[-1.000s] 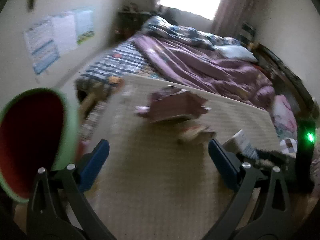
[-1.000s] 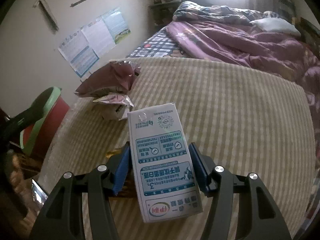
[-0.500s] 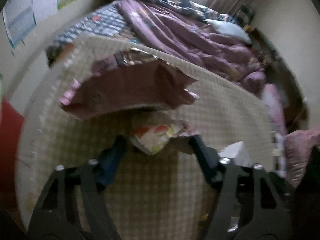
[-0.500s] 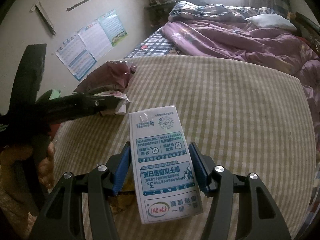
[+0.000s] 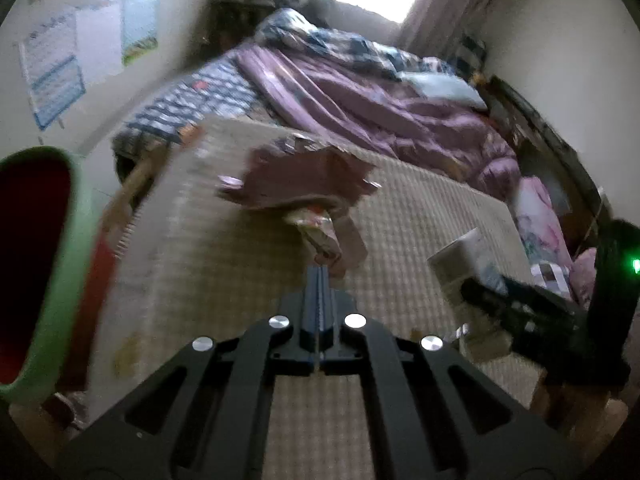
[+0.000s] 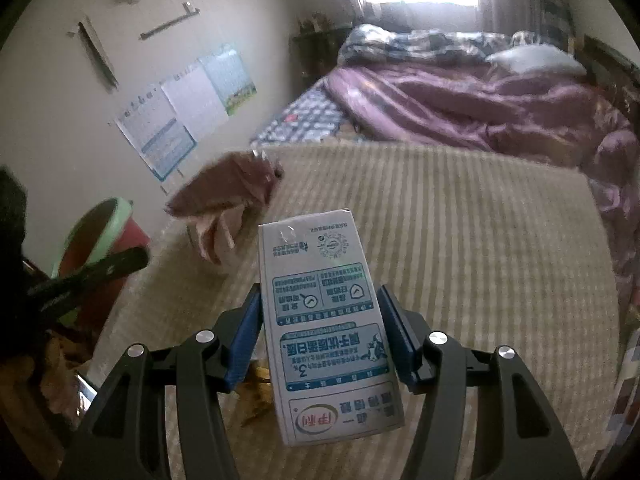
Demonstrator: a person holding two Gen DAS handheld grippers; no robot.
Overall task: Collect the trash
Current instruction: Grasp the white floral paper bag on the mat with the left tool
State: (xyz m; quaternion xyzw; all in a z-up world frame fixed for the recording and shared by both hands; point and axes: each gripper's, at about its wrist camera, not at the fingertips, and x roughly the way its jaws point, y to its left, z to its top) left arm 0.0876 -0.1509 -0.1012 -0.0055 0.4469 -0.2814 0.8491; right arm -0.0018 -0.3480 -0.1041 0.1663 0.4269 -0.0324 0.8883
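Observation:
My left gripper (image 5: pixel 319 272) has its jaws pressed together on the edge of a small colourful snack wrapper (image 5: pixel 316 232), which stands up from the fingertips. Just beyond it a crumpled purple bag (image 5: pixel 304 180) lies on the beige checked mat (image 5: pixel 240 300). In the right wrist view the wrapper (image 6: pixel 216 236) and the purple bag (image 6: pixel 228 184) sit at the mat's left edge. My right gripper (image 6: pixel 320 296) is shut on a white and blue milk carton (image 6: pixel 324 312), held upright above the mat. The carton (image 5: pixel 460 264) also shows at the right of the left wrist view.
A red bin with a green rim (image 5: pixel 36 264) stands on the floor left of the mat, also seen as the bin (image 6: pixel 100 236) in the right wrist view. A purple quilt (image 6: pixel 460 112) and pillows cover the bed behind. Posters hang on the left wall.
My left gripper went from wide open to shut, closing on the snack wrapper after reaching in to the trash pile, then pulled back with it. The right gripper keeps holding the carton.

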